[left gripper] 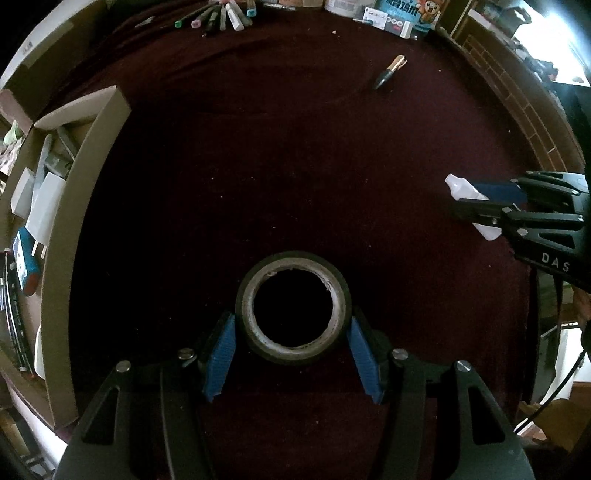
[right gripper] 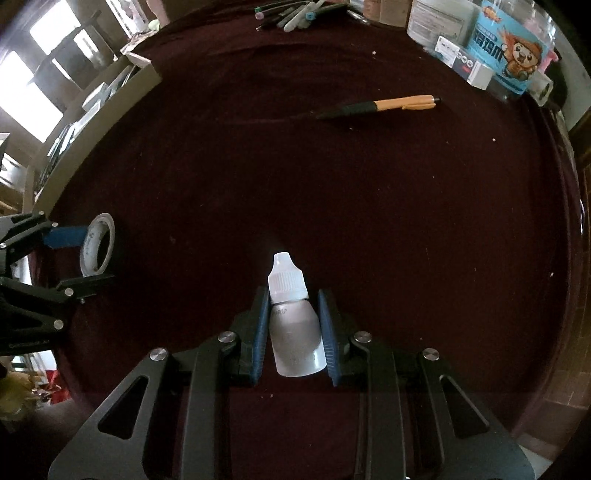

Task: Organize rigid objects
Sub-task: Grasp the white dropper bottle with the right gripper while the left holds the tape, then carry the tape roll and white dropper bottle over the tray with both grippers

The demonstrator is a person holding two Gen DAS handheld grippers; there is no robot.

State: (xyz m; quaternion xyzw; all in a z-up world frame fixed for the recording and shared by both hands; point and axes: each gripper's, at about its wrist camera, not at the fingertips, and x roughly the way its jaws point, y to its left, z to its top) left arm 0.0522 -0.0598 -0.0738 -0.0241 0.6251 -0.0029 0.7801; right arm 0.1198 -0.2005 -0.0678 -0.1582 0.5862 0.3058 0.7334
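My left gripper (left gripper: pixel 293 325) is shut on a black tape roll (left gripper: pixel 293 275), held upright with its hole facing the camera; it also shows in the right wrist view (right gripper: pixel 96 249). My right gripper (right gripper: pixel 293 314) is shut on a small white dropper bottle (right gripper: pixel 293 325), cap pointing forward; it also shows in the left wrist view (left gripper: pixel 469 199). An orange and black pen (right gripper: pixel 380 107) lies on the dark red cloth ahead, also in the left wrist view (left gripper: pixel 389 72).
An open cardboard box (left gripper: pixel 70 206) with chargers and small items stands at the left. Several markers (left gripper: pixel 221 16) lie at the far edge. Boxes and a blue cartoon package (right gripper: pixel 506 51) stand at the far right.
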